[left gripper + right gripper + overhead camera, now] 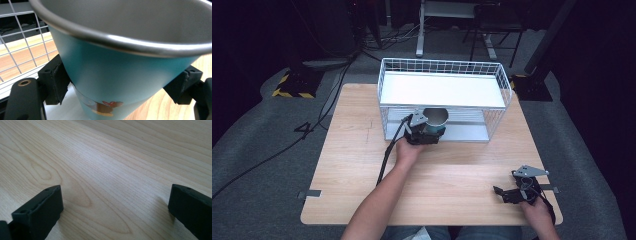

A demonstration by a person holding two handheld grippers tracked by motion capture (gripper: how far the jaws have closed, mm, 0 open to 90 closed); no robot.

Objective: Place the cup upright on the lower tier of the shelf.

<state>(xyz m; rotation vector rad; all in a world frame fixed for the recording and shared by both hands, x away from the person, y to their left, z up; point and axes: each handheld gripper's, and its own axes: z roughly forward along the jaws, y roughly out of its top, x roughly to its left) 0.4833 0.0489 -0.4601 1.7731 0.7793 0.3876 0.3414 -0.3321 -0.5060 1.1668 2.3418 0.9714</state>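
a pale wooden table [362,165] stands on grey carpet in a dark room, with cables [327,100] trailing over the floor and the legs of a desk [419,35] behind. at the table's far side sits a white wire rack [444,75] with a flat white top shelf. at the mouth of its lower level the left gripper [426,131] clamps a teal metal cup [120,75], jaws pressed on both sides; the shelf edge hangs just above the cup. the right gripper [512,192] rests near the table's right front corner, jaws spread apart over bare wood.
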